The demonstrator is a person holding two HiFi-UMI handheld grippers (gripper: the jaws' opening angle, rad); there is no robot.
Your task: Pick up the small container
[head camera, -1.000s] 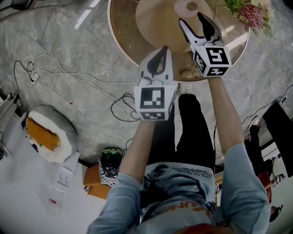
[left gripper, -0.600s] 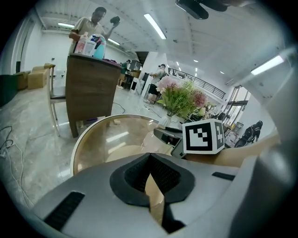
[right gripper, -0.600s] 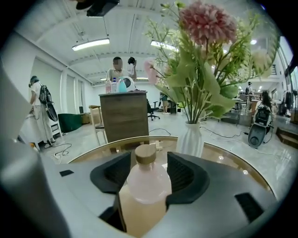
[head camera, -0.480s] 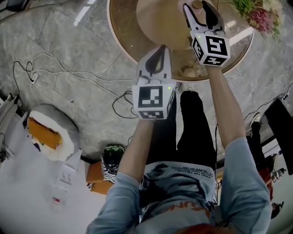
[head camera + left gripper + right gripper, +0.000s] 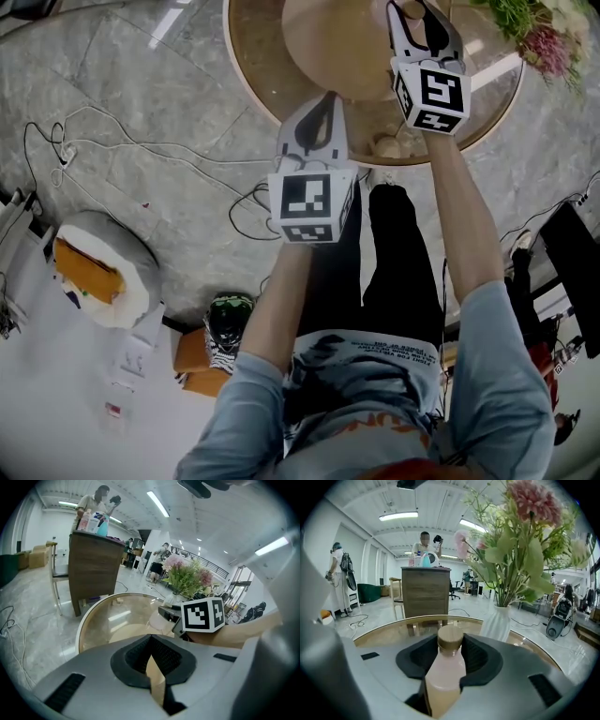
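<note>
The small container (image 5: 443, 672) is a pale pink bottle with a wooden cap (image 5: 450, 638), standing on the round glass table (image 5: 253, 56). My right gripper (image 5: 450, 644) reaches over the table and its jaws are closing, with the bottle between them and both pads against its sides. In the head view only the bottle's cap (image 5: 412, 9) shows between the right gripper's fingers (image 5: 401, 30) at the top edge. My left gripper (image 5: 326, 99) hovers at the table's near rim, shut and empty. In the left gripper view, the left gripper (image 5: 151, 640) looks across the table at the right gripper's marker cube (image 5: 202, 615).
A white vase (image 5: 499, 620) with pink flowers (image 5: 530, 28) stands just right of the bottle. Cables (image 5: 141, 150) trail over the grey floor, with a grey and orange bundle (image 5: 94, 277) at the left. A wooden counter (image 5: 424, 592) and people stand beyond the table.
My right gripper has moved forward over the table and around the bottle, and its jaws have narrowed onto it. The left gripper has barely shifted.
</note>
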